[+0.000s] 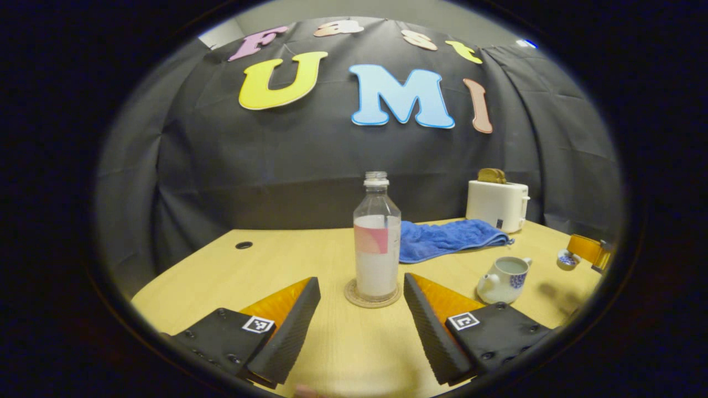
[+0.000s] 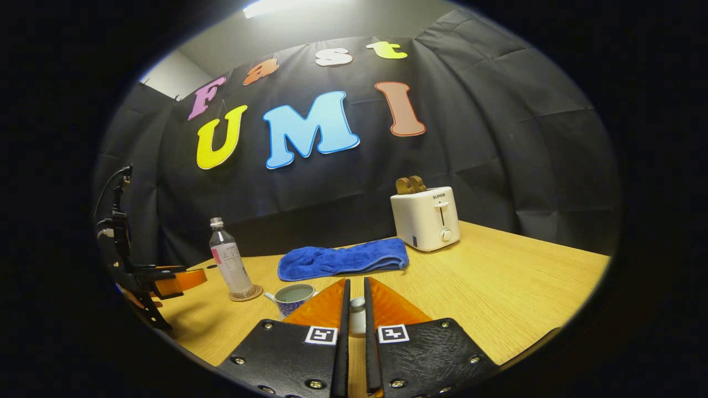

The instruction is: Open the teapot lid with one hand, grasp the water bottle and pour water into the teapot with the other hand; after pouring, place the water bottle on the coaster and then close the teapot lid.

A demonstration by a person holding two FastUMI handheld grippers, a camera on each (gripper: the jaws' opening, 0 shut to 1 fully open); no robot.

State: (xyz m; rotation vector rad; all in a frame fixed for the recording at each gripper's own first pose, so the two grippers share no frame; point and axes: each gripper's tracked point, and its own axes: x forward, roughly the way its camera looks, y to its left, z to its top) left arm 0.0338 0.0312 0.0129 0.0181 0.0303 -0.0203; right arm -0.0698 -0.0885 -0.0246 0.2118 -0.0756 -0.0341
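Left gripper [image 1: 361, 277] open wide, fingers low over the table [image 1: 310, 260] on either side of the water bottle [image 1: 376, 237], apart from it on both sides. Grips nothing. Water bottle upright and uncapped, just ahead between the two fingertips, on a round coaster [image 1: 354, 297], partly filled, with a pale label and a pink patch.

Right gripper [image 2: 355, 282] closed to a narrow slit, clamped on the small white teapot lid [image 2: 358, 309], lifted clear of the pot. Seen from the left gripper view at the far right edge, with the lid's blue pattern showing.

Teapot [image 1: 503, 279] to the right of the bottle and well apart from it, white with a blue pattern, mouth open. In the right gripper view, sits just left of the closed fingers and below them, with the bottle on its coaster farther left and the left gripper at the left edge beyond that.

Behind bottle and teapot, a blue towel [image 1: 448, 237] lying crumpled flat across the table. Past the towel's right end, near the far edge, a white toaster [image 1: 496, 204] with brown toast [image 1: 491, 176] poking out of the top. Near the far left of the table, a small round dark hole [image 1: 243, 245] in the wood. Pale wood grain all over the tabletop, black cloth wall behind
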